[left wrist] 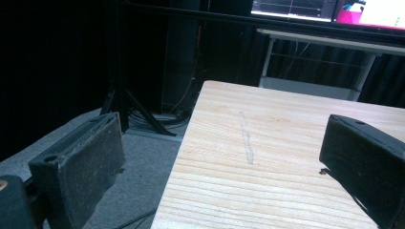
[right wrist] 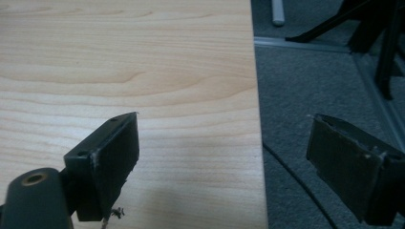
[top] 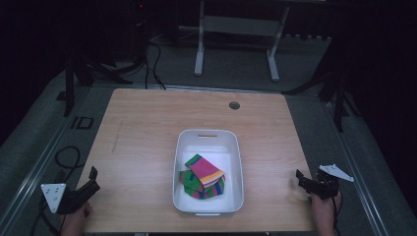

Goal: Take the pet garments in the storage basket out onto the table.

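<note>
Dark surroundings frame a light wooden table (top: 147, 128) standing on grey carpet, with stand legs and cables on the floor at the far side.

**Position of items.** A white bin (top: 183, 147) sits on the table slightly right of centre, toward the near edge. Inside it, in the near half, lies a small pile of striped socks (top: 204, 177) in pink, green and yellow. The far half of the bin is bare.

**Grippers.** The left gripper (top: 91, 179) is held at the near left corner of the table, well apart from the bin. In the left gripper view its jaws stand spread with nothing between them, one over the table edge and one over the carpet. The right gripper (top: 301, 179) is held at the near right edge, also well apart from the bin. In the right gripper view its jaws stand spread and empty, straddling the table's right edge.

**Progress.** No loose socks lie on the table. Judged from this layout, either the socks are already stowed and both grippers are parked, or removal from the bin has not begun. The frames do not settle which.

**Limits of view.**
- The number of socks in the pile cannot be counted; they overlap.
- Whether the socks are paired or folded is unclear.
- The person's forearms are cut off at the near edge of the high view.
- The room beyond the table is too dark to read.
</note>
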`<action>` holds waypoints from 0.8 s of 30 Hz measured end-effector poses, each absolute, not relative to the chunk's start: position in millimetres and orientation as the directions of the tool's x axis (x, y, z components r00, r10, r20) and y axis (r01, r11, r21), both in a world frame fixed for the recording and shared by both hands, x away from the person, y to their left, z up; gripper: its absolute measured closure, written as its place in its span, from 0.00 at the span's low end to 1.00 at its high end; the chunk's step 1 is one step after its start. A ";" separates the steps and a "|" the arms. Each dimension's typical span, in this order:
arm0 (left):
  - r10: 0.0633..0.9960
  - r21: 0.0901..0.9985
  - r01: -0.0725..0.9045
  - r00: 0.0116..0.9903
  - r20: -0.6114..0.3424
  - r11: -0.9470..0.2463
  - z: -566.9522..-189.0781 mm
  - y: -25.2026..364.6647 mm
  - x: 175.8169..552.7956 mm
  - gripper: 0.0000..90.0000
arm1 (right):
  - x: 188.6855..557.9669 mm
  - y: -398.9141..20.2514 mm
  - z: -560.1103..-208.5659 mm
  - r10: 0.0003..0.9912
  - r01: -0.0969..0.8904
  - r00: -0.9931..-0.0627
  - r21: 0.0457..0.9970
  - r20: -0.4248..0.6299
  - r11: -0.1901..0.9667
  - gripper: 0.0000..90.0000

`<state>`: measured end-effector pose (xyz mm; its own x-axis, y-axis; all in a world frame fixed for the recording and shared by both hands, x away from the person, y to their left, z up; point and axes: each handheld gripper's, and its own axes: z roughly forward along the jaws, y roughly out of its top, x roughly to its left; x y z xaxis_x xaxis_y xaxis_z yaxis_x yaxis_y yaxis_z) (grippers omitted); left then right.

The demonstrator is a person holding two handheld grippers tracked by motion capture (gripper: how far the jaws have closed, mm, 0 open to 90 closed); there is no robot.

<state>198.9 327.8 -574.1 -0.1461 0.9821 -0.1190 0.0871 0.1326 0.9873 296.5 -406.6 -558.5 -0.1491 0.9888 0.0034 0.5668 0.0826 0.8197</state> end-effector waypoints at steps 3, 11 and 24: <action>0.982 0.987 0.087 -0.146 -0.118 0.132 -574.1 327.7 198.8 0.02 | 297.2 -407.1 -558.6 0.988 0.575 -0.155 0.814 0.010 0.082 0.14; 0.982 0.987 0.088 -0.146 -0.121 0.135 -574.1 328.1 199.0 0.02 | 297.9 -409.5 -559.2 0.968 0.598 -0.246 0.793 0.044 0.116 0.14; 0.981 0.987 0.085 -0.147 -0.125 0.138 -574.2 328.4 198.8 0.02 | 300.5 -402.2 -553.6 0.849 0.585 -0.520 0.763 0.094 0.274 0.13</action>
<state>198.8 328.4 -574.2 -0.1468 0.9812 -0.1250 0.0852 0.1385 0.9867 300.5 -402.2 -553.6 -0.5198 0.8491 0.0943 0.5854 0.2736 0.7632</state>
